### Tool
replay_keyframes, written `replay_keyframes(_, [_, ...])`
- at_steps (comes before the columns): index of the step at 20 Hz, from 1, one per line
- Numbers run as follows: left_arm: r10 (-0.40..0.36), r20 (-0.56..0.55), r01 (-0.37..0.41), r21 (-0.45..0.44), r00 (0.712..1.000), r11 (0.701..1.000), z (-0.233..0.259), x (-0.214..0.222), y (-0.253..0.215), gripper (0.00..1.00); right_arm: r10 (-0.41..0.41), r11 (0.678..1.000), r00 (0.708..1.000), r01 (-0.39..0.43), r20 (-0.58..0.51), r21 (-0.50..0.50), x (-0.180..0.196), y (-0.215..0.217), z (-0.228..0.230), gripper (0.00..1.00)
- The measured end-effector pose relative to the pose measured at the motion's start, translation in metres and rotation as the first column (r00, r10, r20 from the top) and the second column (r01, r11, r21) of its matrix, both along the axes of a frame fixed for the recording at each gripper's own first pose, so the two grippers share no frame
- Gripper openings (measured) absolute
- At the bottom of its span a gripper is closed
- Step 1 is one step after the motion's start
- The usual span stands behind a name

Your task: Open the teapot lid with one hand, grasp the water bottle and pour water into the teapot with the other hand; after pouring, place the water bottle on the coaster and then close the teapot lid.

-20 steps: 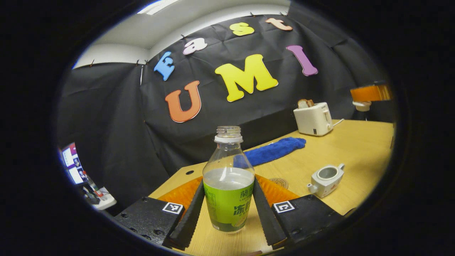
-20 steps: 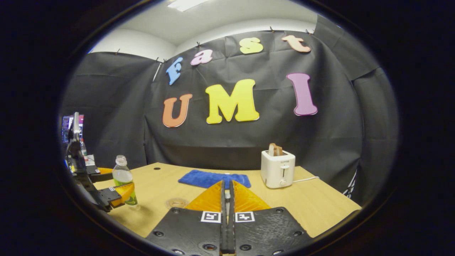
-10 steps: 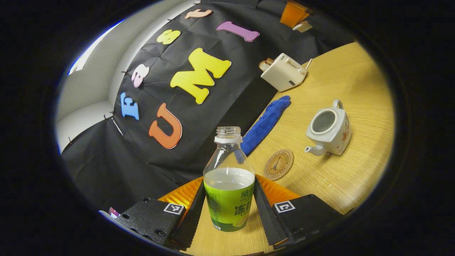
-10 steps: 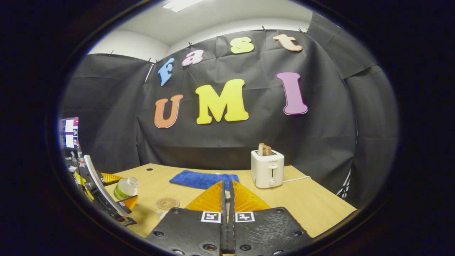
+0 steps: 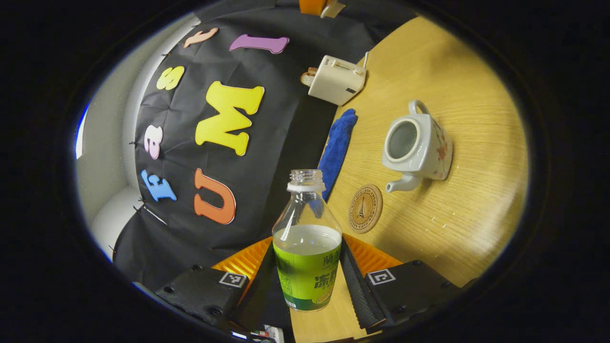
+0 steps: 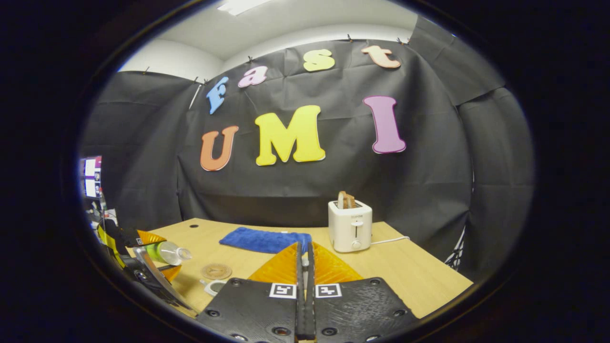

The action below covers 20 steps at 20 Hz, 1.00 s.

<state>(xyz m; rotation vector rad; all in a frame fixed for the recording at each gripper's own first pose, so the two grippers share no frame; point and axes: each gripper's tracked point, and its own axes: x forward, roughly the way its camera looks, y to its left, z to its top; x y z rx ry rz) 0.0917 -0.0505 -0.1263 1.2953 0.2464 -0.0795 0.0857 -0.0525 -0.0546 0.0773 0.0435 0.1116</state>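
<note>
With its fingers clamped on the clear, green-labelled plastic water bottle (image 5: pixel 307 247), the left tool (image 5: pixel 305 281) holds it tipped near the lidless white ceramic teapot (image 5: pixel 417 146); the right tool (image 6: pixel 305 286) is clenched.

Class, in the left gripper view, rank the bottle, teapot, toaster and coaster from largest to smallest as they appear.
1. bottle, though it sits closest to the camera, which inflates it
2. teapot
3. toaster, farthest away, so likely bigger than it appears
4. coaster
</note>
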Motion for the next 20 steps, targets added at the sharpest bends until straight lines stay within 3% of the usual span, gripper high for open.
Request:
replay_keyframes(4, [-0.022,-0.027,0.026,0.154,0.999,0.988,0.001,0.002,-0.001,0.73,-0.011,1.0,1.0,0.011,-0.004,0.006,0.002,-0.007,0.0,0.0])
replay_keyframes(6, [-0.043,-0.022,0.047,0.227,0.999,0.973,0.008,0.002,-0.007,0.76,-0.018,1.0,1.0,0.018,-0.003,0.008,0.002,-0.011,0.0,0.0])
replay_keyframes(10, [-0.08,-0.047,0.09,0.308,0.996,0.947,0.009,0.004,-0.018,0.76,-0.025,1.0,1.0,0.025,-0.009,0.016,0.001,-0.017,-0.001,0.0])
replay_keyframes(20, [-0.146,-0.091,0.172,0.512,0.985,0.841,0.015,0.007,-0.045,0.76,-0.028,0.999,1.0,0.028,0.008,0.026,0.0,-0.023,0.004,0.0])
